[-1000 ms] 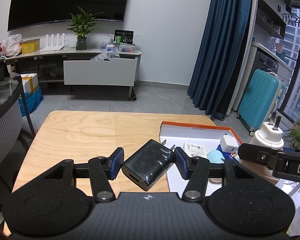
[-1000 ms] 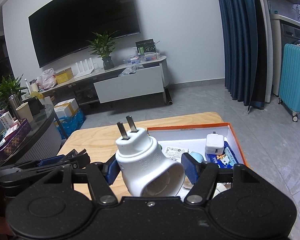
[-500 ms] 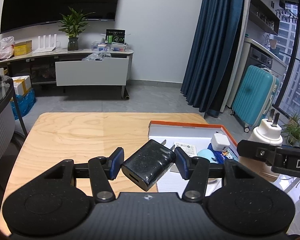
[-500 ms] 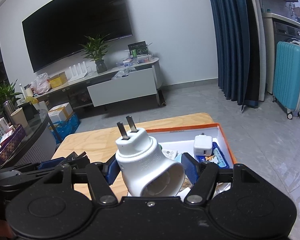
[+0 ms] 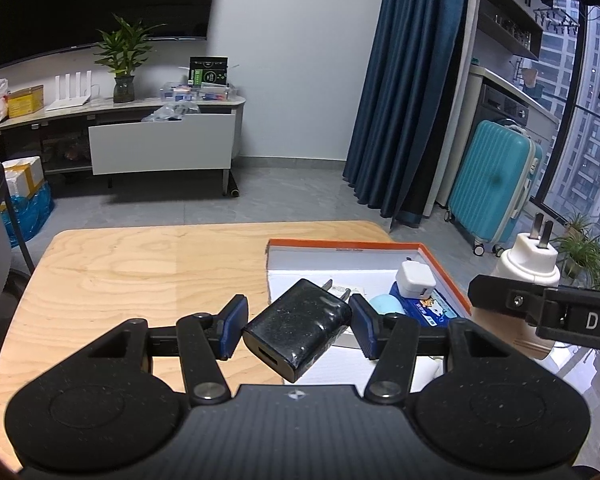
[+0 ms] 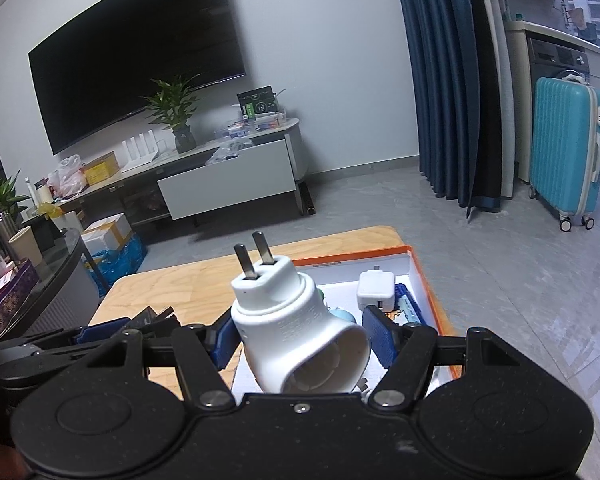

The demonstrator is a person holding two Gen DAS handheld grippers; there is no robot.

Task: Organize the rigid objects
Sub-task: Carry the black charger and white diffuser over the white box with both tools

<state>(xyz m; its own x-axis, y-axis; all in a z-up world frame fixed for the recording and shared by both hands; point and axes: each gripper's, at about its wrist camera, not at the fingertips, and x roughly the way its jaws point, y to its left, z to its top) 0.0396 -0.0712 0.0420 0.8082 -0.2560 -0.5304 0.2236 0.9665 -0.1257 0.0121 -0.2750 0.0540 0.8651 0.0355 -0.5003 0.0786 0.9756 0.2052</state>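
My left gripper [image 5: 298, 326] is shut on a black USB charger [image 5: 298, 330], prongs pointing forward, held above the near edge of an orange-rimmed white box [image 5: 340, 243]. My right gripper [image 6: 300, 338] is shut on a white plug-in adapter [image 6: 300, 336] with two prongs up, held above the same box [image 6: 420, 276]. The adapter also shows at the right of the left wrist view [image 5: 530, 260]. In the box lie a white cube charger [image 5: 415, 278], a light blue round object [image 5: 386, 305] and a blue packet [image 5: 430, 312].
The box sits on the right part of a light wooden table [image 5: 140, 264]. A teal suitcase [image 5: 494, 184] stands on the floor to the right, by dark blue curtains [image 5: 404, 92]. A TV cabinet [image 5: 160, 148] stands against the far wall.
Both grippers have moved back and up a little with their objects held; the box and table look farther away and lower in both views.
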